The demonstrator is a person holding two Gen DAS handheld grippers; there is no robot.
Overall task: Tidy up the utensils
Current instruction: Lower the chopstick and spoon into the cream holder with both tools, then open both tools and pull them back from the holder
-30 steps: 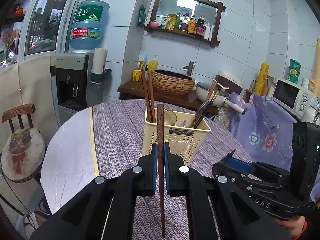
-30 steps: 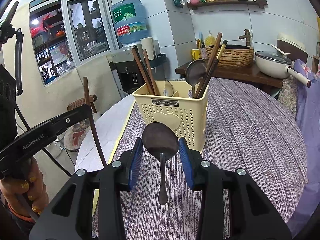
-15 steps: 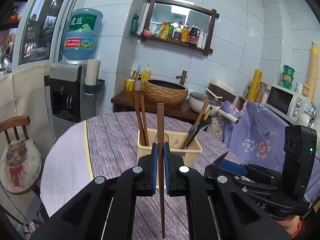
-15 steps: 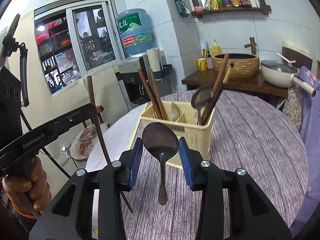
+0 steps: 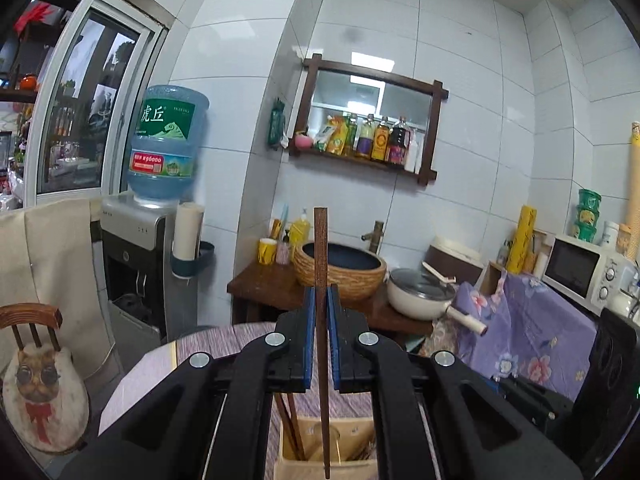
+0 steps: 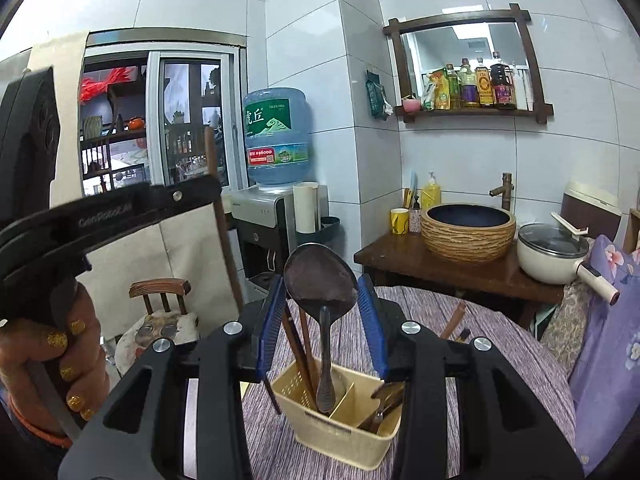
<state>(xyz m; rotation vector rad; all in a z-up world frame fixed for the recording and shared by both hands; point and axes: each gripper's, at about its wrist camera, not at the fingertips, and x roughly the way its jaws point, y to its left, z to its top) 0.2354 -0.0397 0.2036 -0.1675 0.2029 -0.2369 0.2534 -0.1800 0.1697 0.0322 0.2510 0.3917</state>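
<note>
My left gripper (image 5: 321,300) is shut on a dark wooden chopstick (image 5: 321,280), held upright with its lower tip over the cream utensil holder (image 5: 324,460). My right gripper (image 6: 322,300) is shut on a dark spoon (image 6: 320,284), bowl up, its handle hanging into the left compartment of the cream utensil holder (image 6: 340,428). The holder stands on the purple-striped round table (image 6: 488,340) and holds several chopsticks and utensils. The left gripper and its chopstick (image 6: 218,200) also show at the left of the right wrist view.
A wooden side table (image 6: 452,268) with a woven basin (image 6: 468,228) and a white pot (image 6: 552,252) stands behind the round table. A water dispenser (image 6: 276,208) and a small chair (image 6: 160,320) are to the left. A microwave (image 5: 584,268) is at the right.
Both grippers have risen and moved over the holder, which now lies low in both views. The spoon's handle now hangs into the holder. The chopstick's tip is now over the holder.
</note>
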